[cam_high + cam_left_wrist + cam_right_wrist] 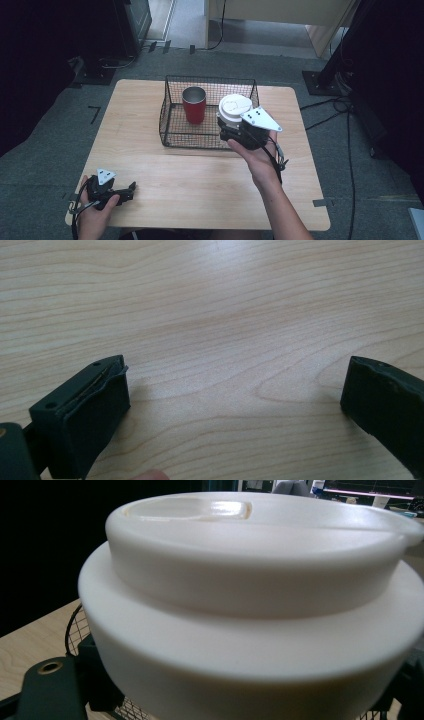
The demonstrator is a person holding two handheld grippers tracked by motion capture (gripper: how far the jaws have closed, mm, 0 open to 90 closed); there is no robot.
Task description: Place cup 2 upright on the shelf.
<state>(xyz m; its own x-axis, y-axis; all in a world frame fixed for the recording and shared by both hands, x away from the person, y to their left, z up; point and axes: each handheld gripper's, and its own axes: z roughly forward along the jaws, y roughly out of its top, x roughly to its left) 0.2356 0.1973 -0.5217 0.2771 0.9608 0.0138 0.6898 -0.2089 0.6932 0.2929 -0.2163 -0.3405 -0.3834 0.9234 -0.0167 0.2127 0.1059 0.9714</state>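
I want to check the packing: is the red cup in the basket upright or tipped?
Upright. In the high view the red cup stands inside the wire basket, its round open mouth facing up.

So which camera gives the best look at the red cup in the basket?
The high view: the red cup stands upright in the wire basket, seen whole. The right gripper view has a white lid in front; the left gripper view faces the bare table.

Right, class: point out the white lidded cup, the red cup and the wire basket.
white lidded cup (235,106): high view, on its lid.
red cup (194,111): high view, on its side wall.
wire basket (169,117): high view, on its left mesh wall.
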